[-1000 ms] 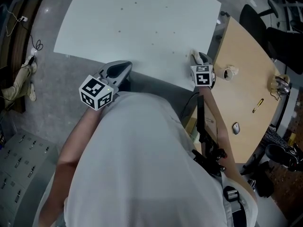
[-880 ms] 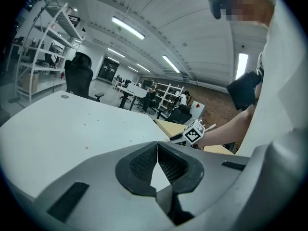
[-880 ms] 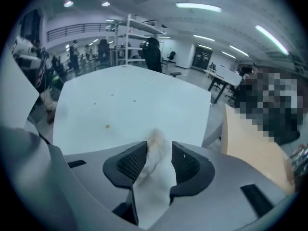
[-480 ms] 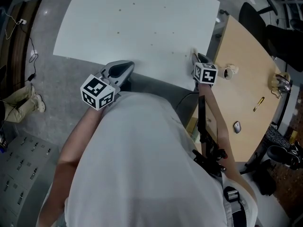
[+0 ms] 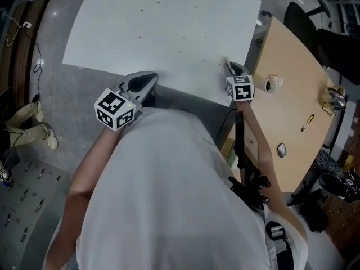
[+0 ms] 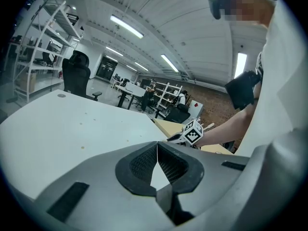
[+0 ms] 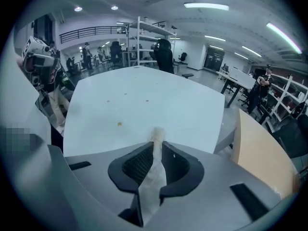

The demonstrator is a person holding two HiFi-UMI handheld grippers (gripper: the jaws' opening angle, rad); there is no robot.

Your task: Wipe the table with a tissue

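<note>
White table [image 5: 169, 32], white tissue [image 7: 153, 184]

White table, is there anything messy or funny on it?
Yes. Little brownish specks are scattered over the white table, and they stand out against its plain top. They are too small to tell what they are. Nothing looks spilled, tipped over or broken.

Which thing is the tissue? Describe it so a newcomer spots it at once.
Start at the big white table and go to its near right edge, where the right tongs have just been closing. The tissue is the crumpled white strip pinched between them, the only soft thing; the table's other marks are tiny specks.
</note>
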